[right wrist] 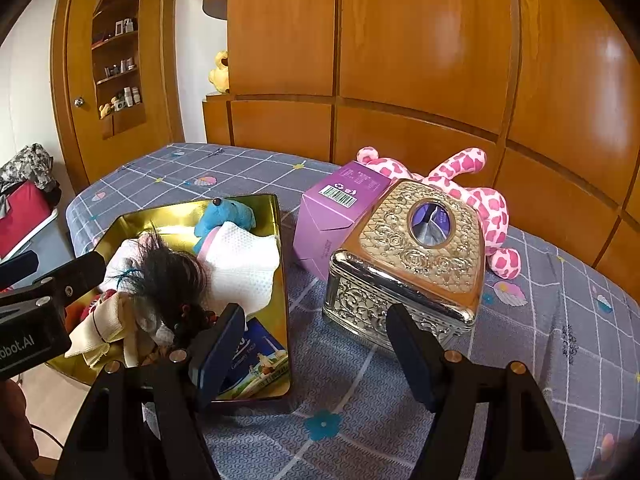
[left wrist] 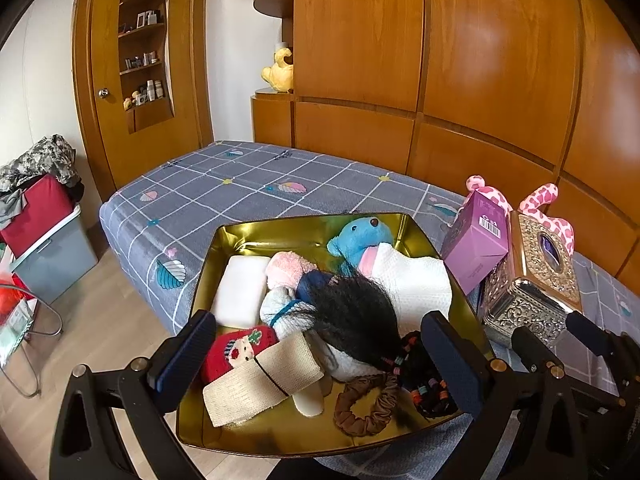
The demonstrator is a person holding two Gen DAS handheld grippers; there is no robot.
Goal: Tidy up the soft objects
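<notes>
Tin (left wrist: 416, 240) on the bed's near edge is stuffed with soft stuff: blue bear (left wrist: 360, 236), white cloth (left wrist: 416, 280), black wig (left wrist: 352, 312). Left gripper (left wrist: 320, 360) and right gripper (right wrist: 316, 350) both gape wide, holding nothing. Pink giraffe plush (right wrist: 480, 200) lies far right.

A tin (left wrist: 208, 264) sits on the bed (left wrist: 224, 184) at its near edge. In the tin, a plush bear (left wrist: 360, 236) lies at 12 o'clock, with a cloth (left wrist: 416, 280) just before it and a sponge (left wrist: 242, 290) at 9 o'clock. A wig (left wrist: 352, 312) lies at the centre, a sock (left wrist: 236, 350) and a bandage (left wrist: 260, 380) at 7 o'clock, a scrunchie (left wrist: 366, 404) at 5 o'clock. At 3 o'clock of the tin stands a tissue box (right wrist: 420, 252), a carton (right wrist: 332, 216) touching it behind, and a plush giraffe (right wrist: 480, 196) behind both.
</notes>
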